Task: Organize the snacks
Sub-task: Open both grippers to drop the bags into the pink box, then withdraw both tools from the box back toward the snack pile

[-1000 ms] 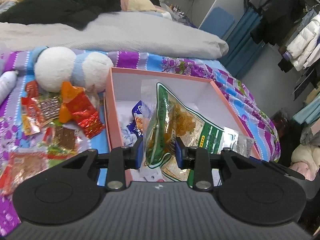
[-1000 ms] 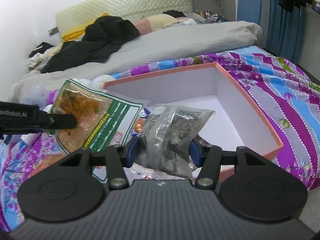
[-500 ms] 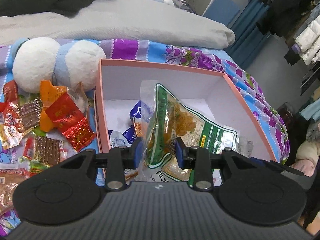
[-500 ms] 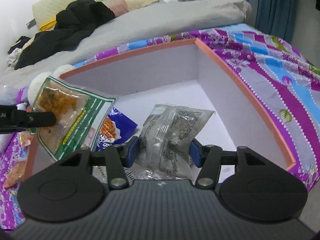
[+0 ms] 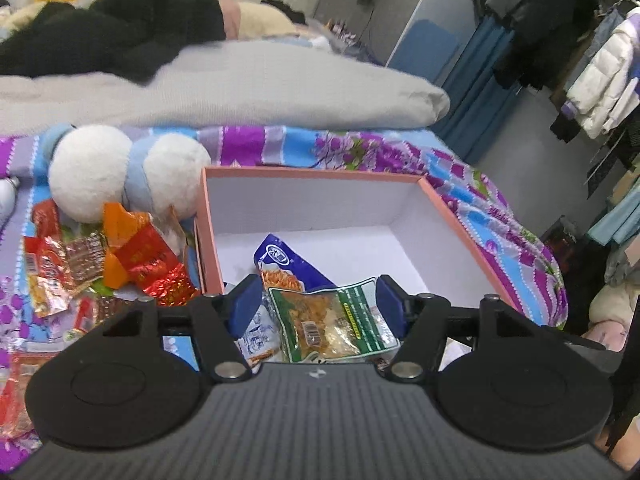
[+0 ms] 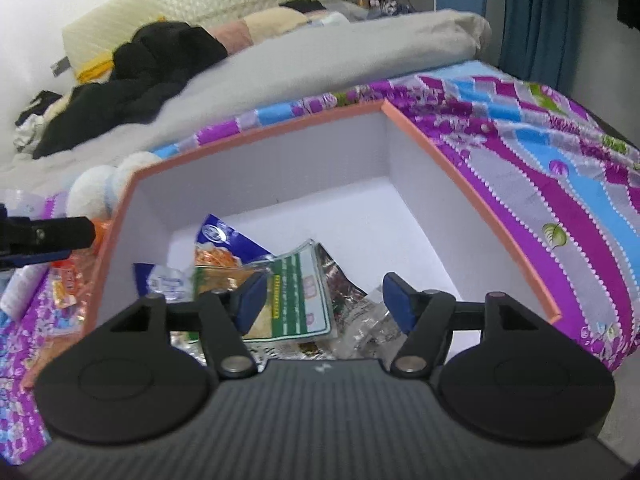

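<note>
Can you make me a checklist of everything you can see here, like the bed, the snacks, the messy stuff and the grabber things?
Surface: bed with a purple and blue flowered sheet.
Job's things: pink box with white inside, holding a green-edged snack bag, a blue snack bag and a clear crinkly bag. More red and orange snack packets lie loose left of the box.
Clutter: white and blue plush toy, grey blanket, black clothes.
Grippers: left gripper and right gripper jaws opening, nothing pinched.
Cables: nothing seen.
Surroundings: hanging coats, blue curtain.
</note>
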### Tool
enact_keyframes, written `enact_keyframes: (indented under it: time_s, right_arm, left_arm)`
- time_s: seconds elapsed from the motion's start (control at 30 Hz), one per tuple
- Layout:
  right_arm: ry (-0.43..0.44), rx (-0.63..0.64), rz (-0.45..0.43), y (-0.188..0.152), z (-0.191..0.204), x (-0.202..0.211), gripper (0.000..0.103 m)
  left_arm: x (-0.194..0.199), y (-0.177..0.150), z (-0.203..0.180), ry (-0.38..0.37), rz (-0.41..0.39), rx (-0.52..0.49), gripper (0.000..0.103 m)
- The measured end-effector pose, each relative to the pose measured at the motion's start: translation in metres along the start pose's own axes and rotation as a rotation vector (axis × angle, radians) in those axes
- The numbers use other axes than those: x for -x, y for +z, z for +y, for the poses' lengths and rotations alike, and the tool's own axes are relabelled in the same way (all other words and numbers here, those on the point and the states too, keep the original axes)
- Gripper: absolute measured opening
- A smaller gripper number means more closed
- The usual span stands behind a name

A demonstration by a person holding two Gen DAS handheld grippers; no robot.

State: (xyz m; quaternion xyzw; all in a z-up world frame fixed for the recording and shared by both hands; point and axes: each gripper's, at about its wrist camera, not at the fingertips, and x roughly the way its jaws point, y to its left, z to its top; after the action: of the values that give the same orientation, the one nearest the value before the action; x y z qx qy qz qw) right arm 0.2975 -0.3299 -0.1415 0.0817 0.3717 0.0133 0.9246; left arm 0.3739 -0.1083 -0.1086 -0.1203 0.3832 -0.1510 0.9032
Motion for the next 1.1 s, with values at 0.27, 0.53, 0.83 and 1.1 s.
enact_keyframes:
  time_s: [0.27,0.53,0.83,1.1]
  right_arm:
    - [0.046,0.005,-0.067,-0.008,0.012,0.055,0.066]
    - [0.104,0.024,-0.111,-0.027,0.029,0.102,0.066]
    - [0.144,0.047,-0.137,-0.047,0.049,0.133,0.066]
    - [0.171,0.068,-0.141,-0.071,0.06,0.153,0.066]
  left_arm:
    - [0.08,-0.018,-0.013,0.008,-0.084,-0.028,0.068]
    - [0.147,-0.047,-0.012,0.023,-0.15,-0.021,0.068]
    - [0.196,-0.084,0.012,0.061,-0.185,0.031,0.068]
    - [0.226,-0.113,0.024,0.093,-0.21,0.048,0.068]
